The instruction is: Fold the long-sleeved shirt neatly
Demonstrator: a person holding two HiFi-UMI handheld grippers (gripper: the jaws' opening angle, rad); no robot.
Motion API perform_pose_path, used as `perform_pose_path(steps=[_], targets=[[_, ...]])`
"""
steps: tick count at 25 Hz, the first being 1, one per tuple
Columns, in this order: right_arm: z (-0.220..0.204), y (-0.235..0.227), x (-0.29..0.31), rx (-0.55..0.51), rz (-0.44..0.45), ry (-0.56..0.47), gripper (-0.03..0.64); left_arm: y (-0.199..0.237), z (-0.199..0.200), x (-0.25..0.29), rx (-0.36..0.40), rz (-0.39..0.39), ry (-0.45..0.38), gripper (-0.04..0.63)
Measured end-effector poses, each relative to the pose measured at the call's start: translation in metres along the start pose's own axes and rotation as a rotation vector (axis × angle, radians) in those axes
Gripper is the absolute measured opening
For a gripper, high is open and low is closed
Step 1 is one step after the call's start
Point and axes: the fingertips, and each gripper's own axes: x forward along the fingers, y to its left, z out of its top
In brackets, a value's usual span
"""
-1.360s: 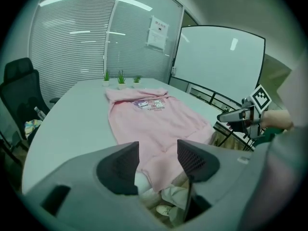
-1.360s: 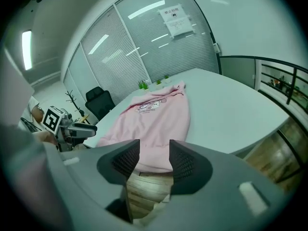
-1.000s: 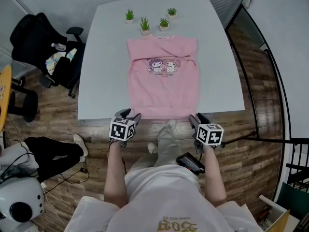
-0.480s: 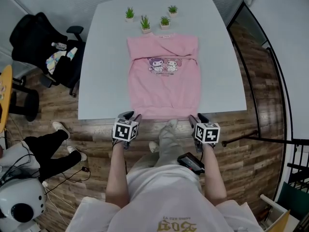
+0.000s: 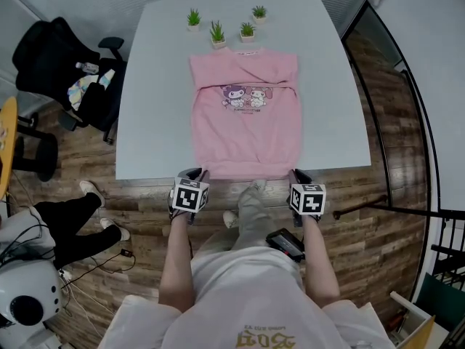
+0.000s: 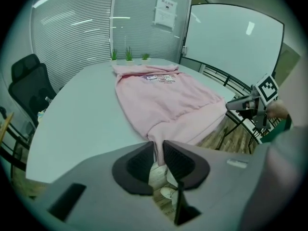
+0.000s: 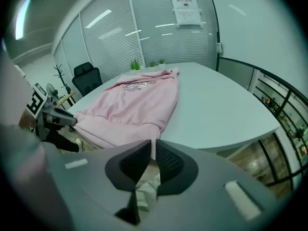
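Pink shirt (image 5: 245, 129) hem pinched at both near corners. Left gripper (image 6: 159, 152): jaws have just been closing, now clamped on fabric at 7 o'clock corner. Right gripper (image 7: 153, 148): jaws have just been closing, now clamped on fabric at 5 o'clock corner. Hem sits at 6 o'clock edge of pale table (image 5: 145, 122); collar points to 12 o'clock, near four small potted plants (image 5: 218, 33). Sleeves look already folded across chest. Judged stage: body fold not yet made; hem-to-collar fold remains.
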Motion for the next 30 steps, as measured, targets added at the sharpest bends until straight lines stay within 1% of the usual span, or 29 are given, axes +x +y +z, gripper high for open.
perform_pose_path(steps=[3,6,9,13,15,21,26,30], targets=[[0.000,0.003,0.000,0.019,0.029,-0.001,0.031,0.001,0.000,-0.001,-0.016,0.003,-0.013,0.046],[0.002,0.003,-0.002,0.059,0.064,-0.011,0.026,-0.001,-0.001,-0.002,-0.019,0.001,-0.013,0.040],[0.004,0.004,-0.006,0.083,0.079,-0.021,0.026,-0.002,0.000,-0.006,-0.026,-0.005,-0.019,0.037],[0.008,0.010,-0.013,0.111,0.106,-0.037,0.026,0.001,0.005,-0.015,-0.023,0.010,-0.052,0.034],[0.013,0.011,-0.020,0.121,0.112,-0.062,0.026,0.002,0.008,-0.019,-0.024,0.011,-0.067,0.034],[0.029,0.019,-0.038,0.102,0.105,-0.128,0.026,0.009,0.017,-0.038,-0.043,0.007,-0.118,0.034],[0.046,0.026,-0.054,0.123,0.117,-0.191,0.026,0.011,0.034,-0.059,-0.031,0.016,-0.173,0.034],[0.060,0.033,-0.068,0.095,0.125,-0.230,0.026,0.018,0.046,-0.079,-0.033,0.031,-0.226,0.034]])
